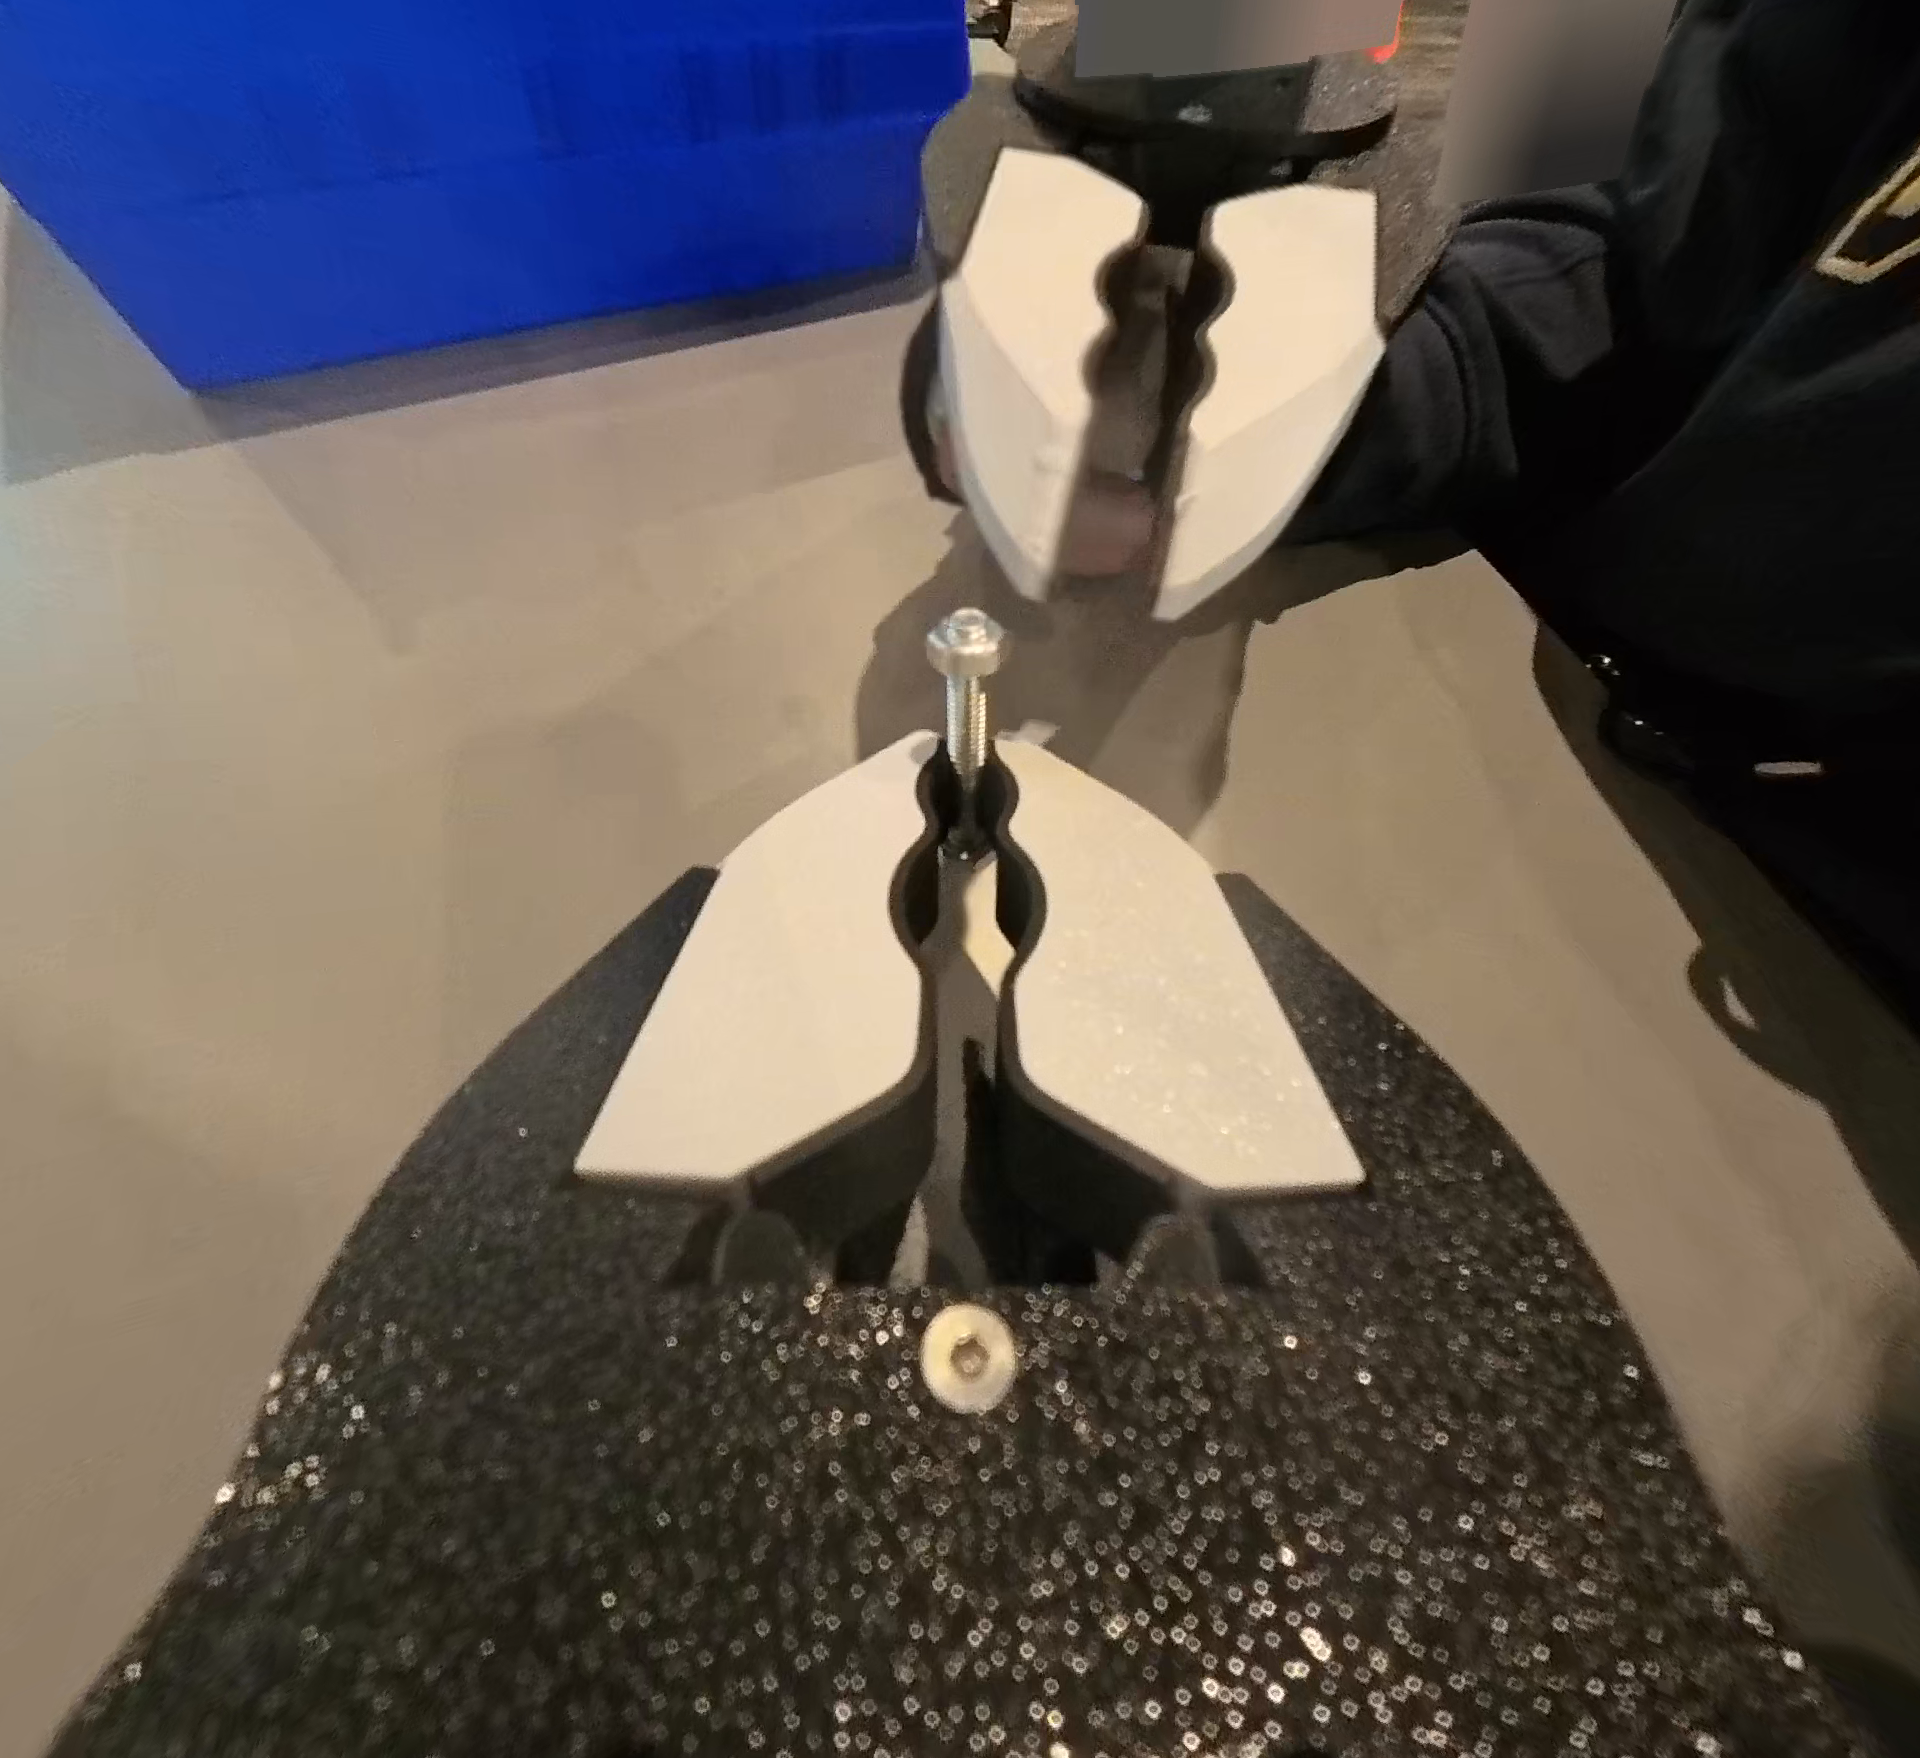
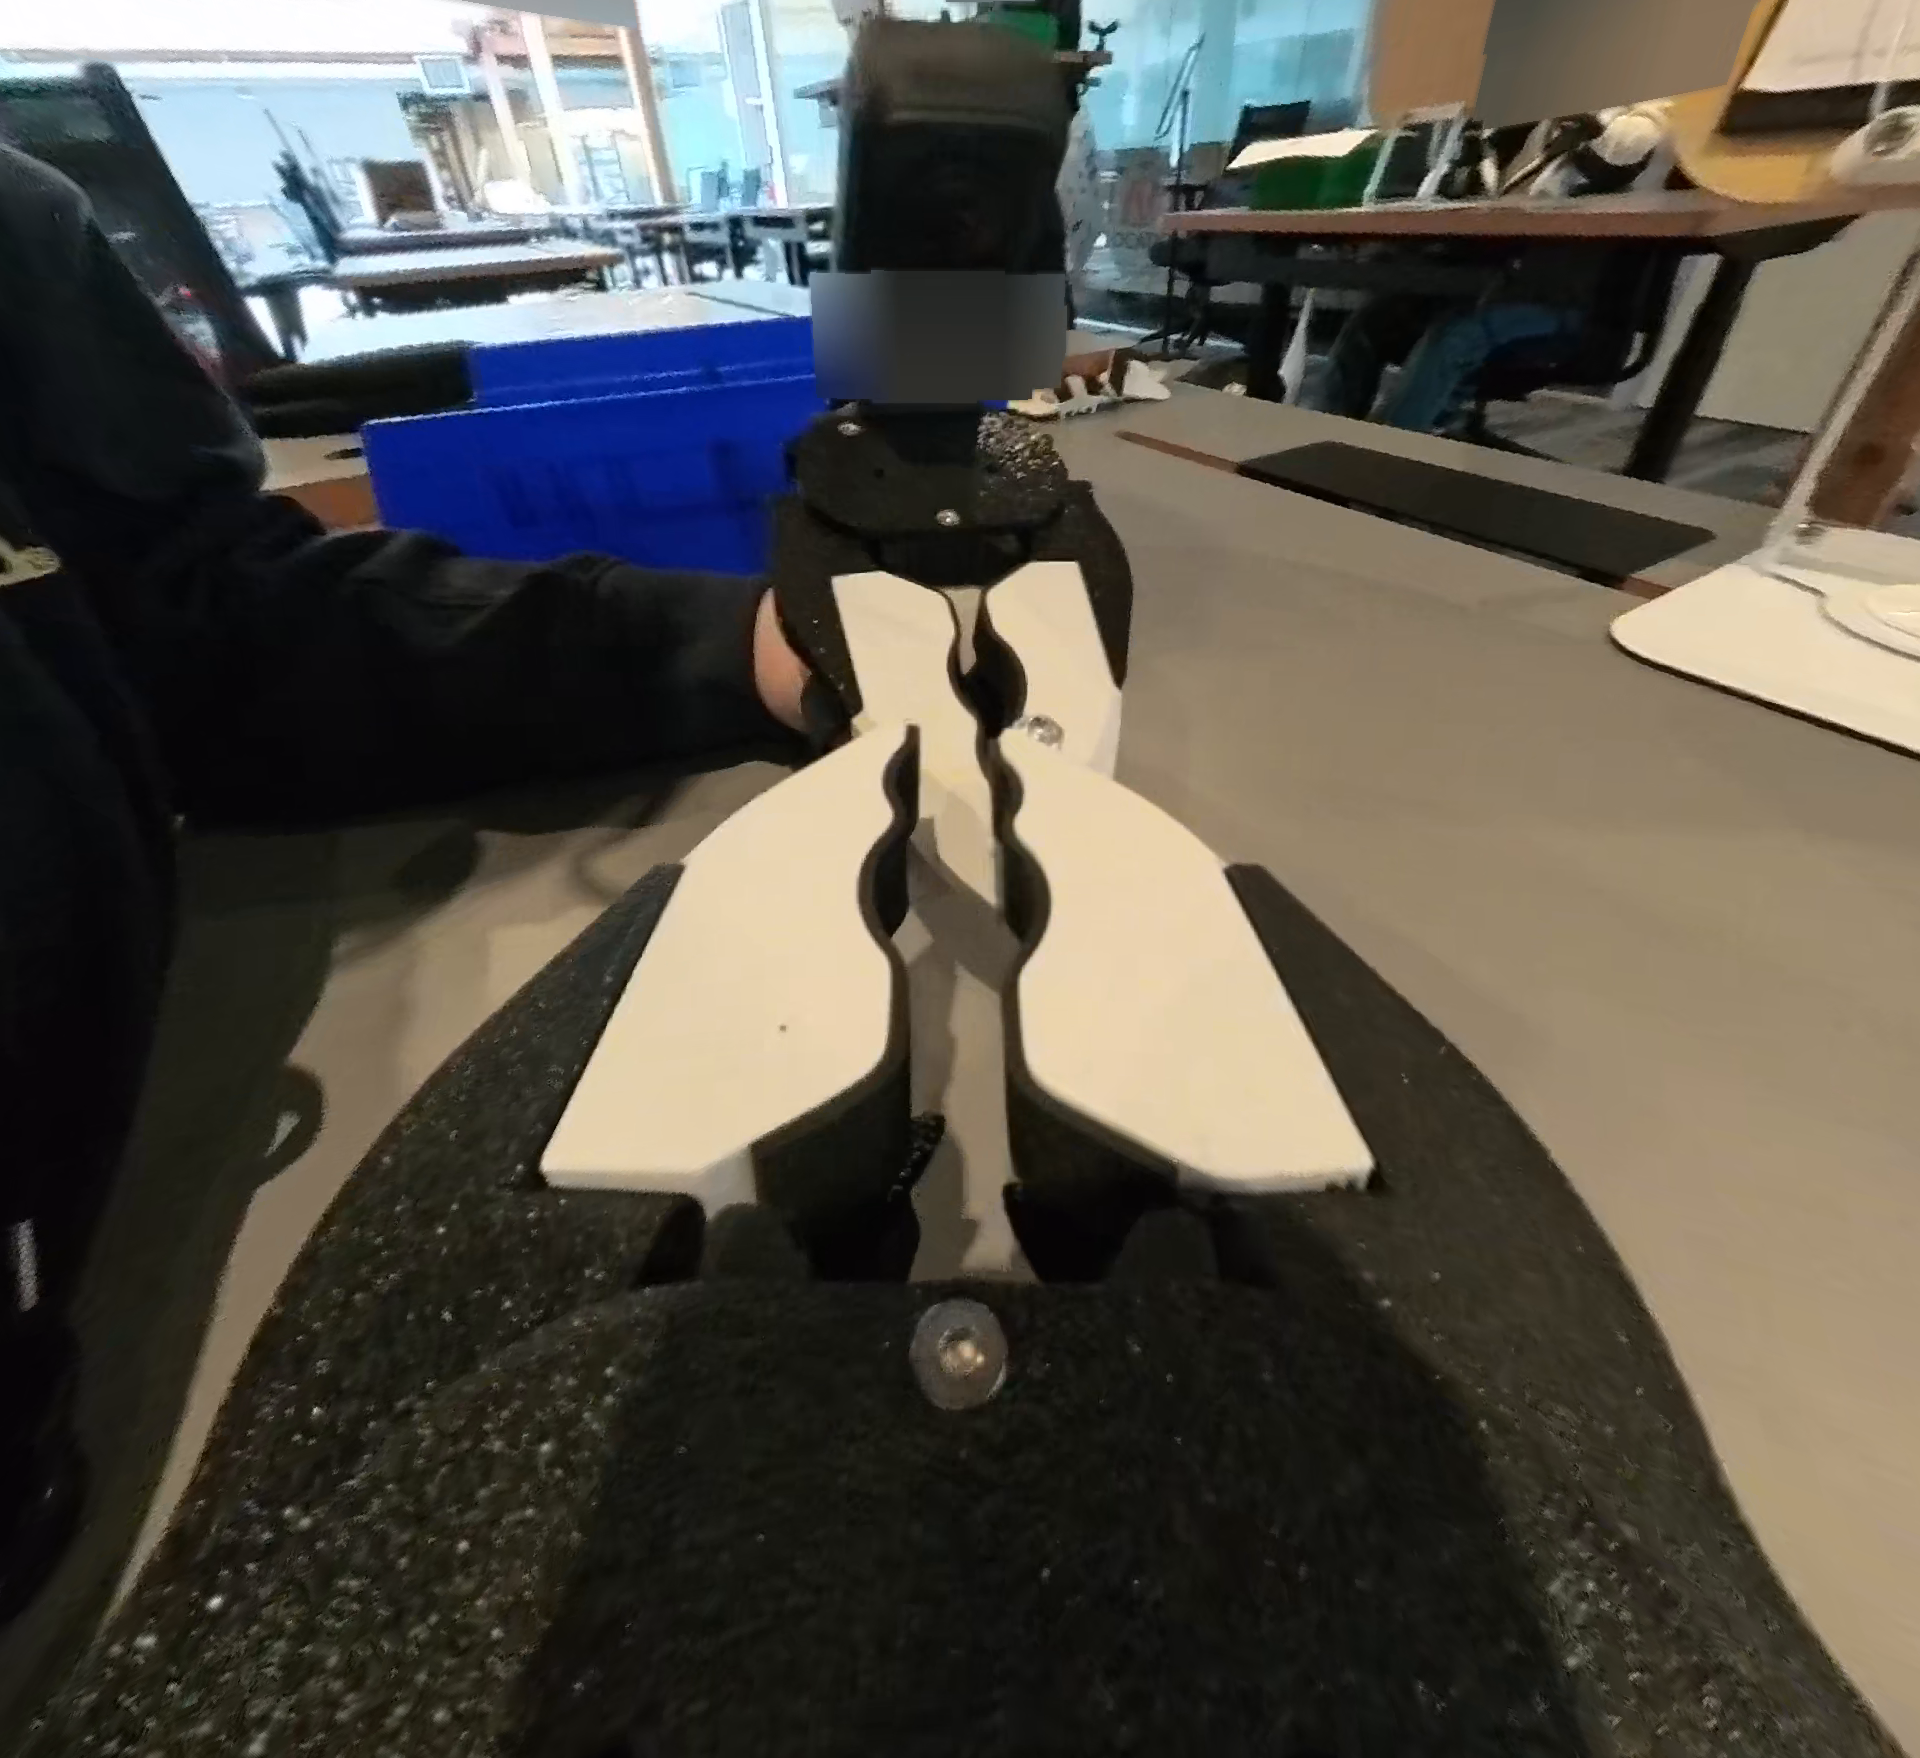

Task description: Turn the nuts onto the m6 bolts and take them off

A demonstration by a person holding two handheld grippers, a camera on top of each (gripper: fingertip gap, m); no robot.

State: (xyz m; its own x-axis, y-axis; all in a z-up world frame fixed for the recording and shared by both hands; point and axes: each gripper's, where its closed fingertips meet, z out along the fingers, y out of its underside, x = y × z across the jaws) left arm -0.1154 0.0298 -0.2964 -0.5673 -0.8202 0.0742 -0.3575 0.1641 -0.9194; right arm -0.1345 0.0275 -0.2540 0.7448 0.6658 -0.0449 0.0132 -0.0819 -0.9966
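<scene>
So: left hand-held gripper (image 1: pixel 968 778) clenched on bolt (image 1: pixel 964 692), no nut visible; right hand-held gripper (image 1: pixel 1103 581) near, parted, seemingly empty; threading not started.

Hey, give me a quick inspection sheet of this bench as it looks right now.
Surface: grey table, bare near the tools.
Job's things: bolt, head outward, threaded end between the left tool's fingers; no nut clearly seen.
Clutter: blue bin at the back; black mat; white board.
Grippers: left tool shut on the bolt; right tool open, empty, facing it.
Cables: nothing seen.
Surroundings: open workshop, desks behind.
</scene>
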